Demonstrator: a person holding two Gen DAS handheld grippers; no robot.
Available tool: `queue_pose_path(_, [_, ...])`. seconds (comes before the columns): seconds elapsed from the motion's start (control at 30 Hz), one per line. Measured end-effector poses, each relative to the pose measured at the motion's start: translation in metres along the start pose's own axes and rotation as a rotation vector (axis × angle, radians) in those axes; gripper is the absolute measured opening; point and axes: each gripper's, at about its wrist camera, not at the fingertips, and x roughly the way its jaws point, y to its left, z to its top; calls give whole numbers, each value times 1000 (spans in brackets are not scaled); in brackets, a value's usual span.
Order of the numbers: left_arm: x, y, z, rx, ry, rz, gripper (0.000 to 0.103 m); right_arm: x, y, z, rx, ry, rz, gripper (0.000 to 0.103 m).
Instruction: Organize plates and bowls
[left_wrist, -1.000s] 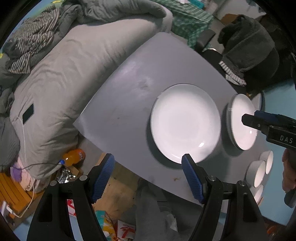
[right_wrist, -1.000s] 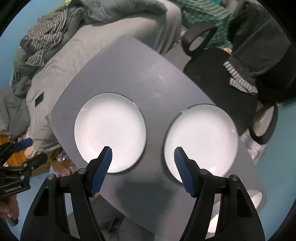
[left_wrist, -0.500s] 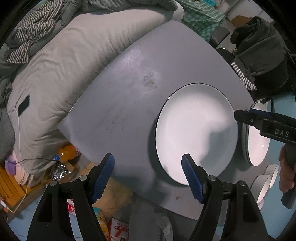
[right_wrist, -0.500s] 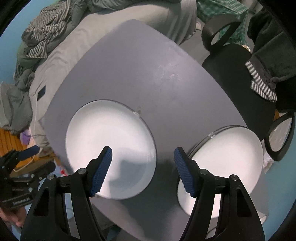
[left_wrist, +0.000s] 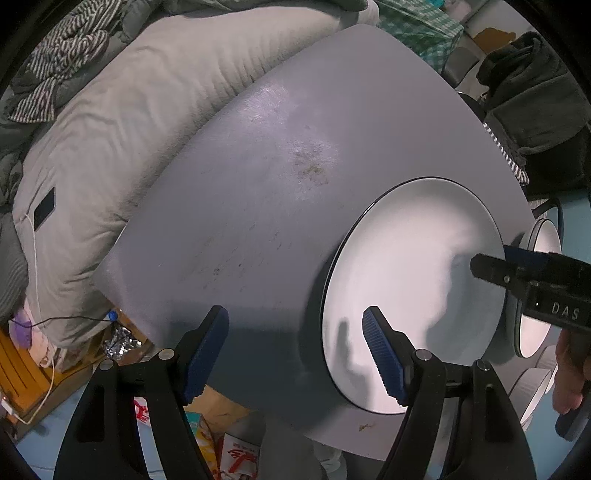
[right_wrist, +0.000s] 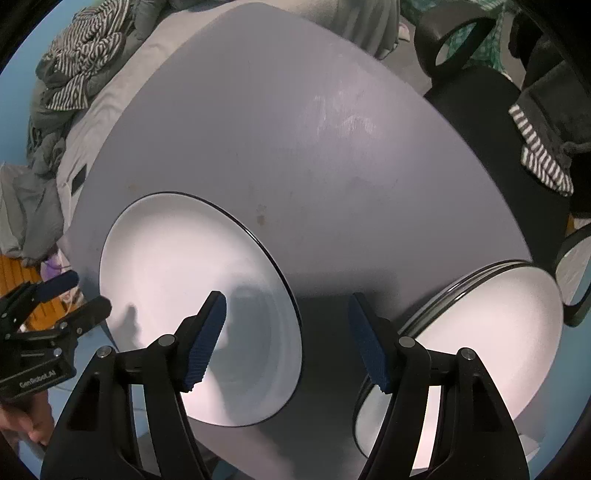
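The white plate (left_wrist: 413, 295) lies flat, face up and empty, near the grey table's (left_wrist: 277, 184) front edge. A stack of white plates (right_wrist: 491, 332) sits apart to its right, with white bowls (left_wrist: 532, 387) just beyond. Both the left gripper (left_wrist: 295, 350) and right gripper (right_wrist: 286, 338) hover with jaws spread wide, holding nothing

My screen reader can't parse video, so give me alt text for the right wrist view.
The open right gripper hovers low over a grey table, between a white plate and a plate stack. The left gripper, also open, shows at the left edge.
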Motion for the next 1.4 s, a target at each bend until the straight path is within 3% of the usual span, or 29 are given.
queue_pose_path(0.2, [3,-2,1,26,8,-14,74,2,-1,-2,14,6,38,69])
queue_pose_path(0.27, [7,-3,0,29,22,-15,64,2,-2,-2,23,10,47,65])
queue_pose_path(0.4, [10,4,1,22,42,-41,60,4,-3,-2,42,22,59,56])
queue_pose_path(0.77, [17,9,-10,15,109,-136,22,8,-3,-5,52,56,94,34])
queue_pose_path(0.87, [19,7,-10,15,117,-152,17,10,-3,-6,59,61,97,28])
queue_pose_path(1.03, [18,5,-9,32,106,-155,16,9,-8,-9,68,50,95,18])
queue_pose_path(1.4, [20,-14,-10,84,83,-104,17,5,-10,-17,92,12,82,17])
